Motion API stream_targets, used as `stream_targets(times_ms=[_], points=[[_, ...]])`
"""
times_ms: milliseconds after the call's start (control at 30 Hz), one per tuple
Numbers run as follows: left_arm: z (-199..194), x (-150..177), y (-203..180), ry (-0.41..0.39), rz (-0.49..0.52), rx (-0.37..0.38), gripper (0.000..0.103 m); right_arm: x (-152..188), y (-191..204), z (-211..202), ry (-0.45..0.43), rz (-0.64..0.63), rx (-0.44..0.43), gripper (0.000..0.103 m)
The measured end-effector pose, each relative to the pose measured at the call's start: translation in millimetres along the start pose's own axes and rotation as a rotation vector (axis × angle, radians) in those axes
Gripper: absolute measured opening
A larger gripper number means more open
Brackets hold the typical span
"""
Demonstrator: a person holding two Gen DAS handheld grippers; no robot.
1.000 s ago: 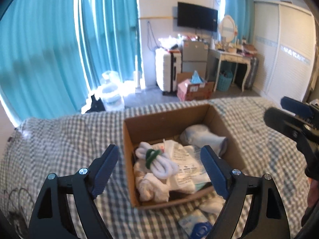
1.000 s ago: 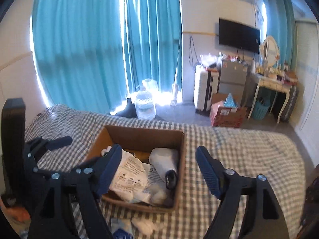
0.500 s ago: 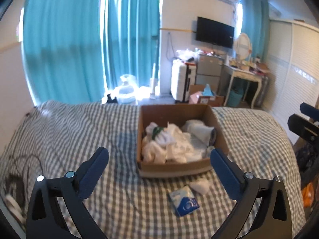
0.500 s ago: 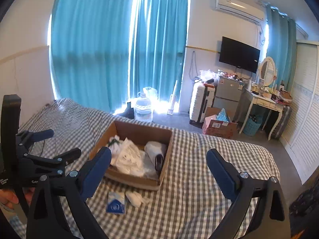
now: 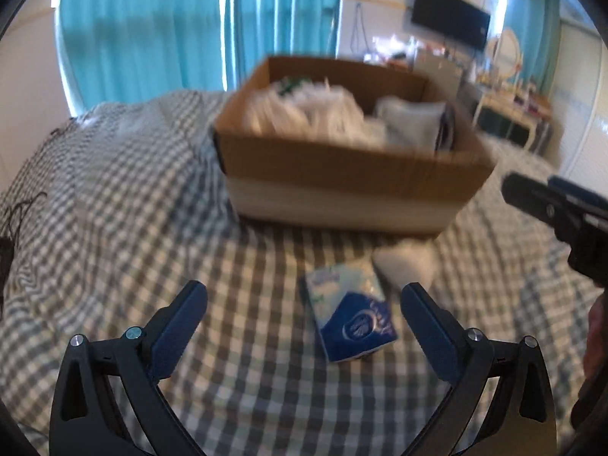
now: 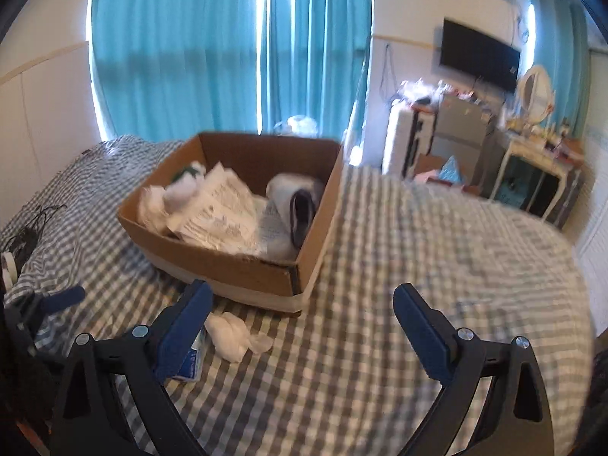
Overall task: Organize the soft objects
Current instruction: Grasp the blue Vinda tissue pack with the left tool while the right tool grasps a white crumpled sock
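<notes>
Tissue pack (image 5: 351, 317) lies between the wide-spread left hand-held gripper (image 5: 304, 304) jaws.

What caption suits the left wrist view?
Open left tool hovering over a tissue pack on the checked bedspread, before a cardboard box.

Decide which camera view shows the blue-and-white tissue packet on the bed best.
The left wrist view: the blue-and-white tissue packet lies unobstructed on the checked bedcover. The right wrist view shows only a corner behind a gripper finger.

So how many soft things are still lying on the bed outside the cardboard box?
2: a blue tissue pack between the left gripper's fingers, and a white cloth bundle nearer the cardboard box. More could be hidden.
</notes>
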State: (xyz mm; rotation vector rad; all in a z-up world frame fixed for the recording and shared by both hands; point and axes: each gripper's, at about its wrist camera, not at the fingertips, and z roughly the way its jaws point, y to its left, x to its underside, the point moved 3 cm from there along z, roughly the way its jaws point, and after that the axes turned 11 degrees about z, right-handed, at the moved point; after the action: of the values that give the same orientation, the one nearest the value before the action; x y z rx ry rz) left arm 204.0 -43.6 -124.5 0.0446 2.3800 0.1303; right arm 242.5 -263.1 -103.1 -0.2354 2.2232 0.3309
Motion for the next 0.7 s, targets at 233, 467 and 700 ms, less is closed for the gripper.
stream_targets(times_ms=[233, 467, 700], points=[[44, 17, -22, 0.076, 0.009, 0.074, 0.089, 29, -11, 41, 0.092, -0.035, 0.008, 0.097], [32, 19, -3, 0.057, -0.002, 0.185, 0.054, 42, 6, 50, 0.116, -0.065, 0.003, 0.096], [-1, 33, 30, 0.021, 0.012, 0.175, 0.053, 58, 33, 68, 0.187, -0.111, -0.012, 0.086]])
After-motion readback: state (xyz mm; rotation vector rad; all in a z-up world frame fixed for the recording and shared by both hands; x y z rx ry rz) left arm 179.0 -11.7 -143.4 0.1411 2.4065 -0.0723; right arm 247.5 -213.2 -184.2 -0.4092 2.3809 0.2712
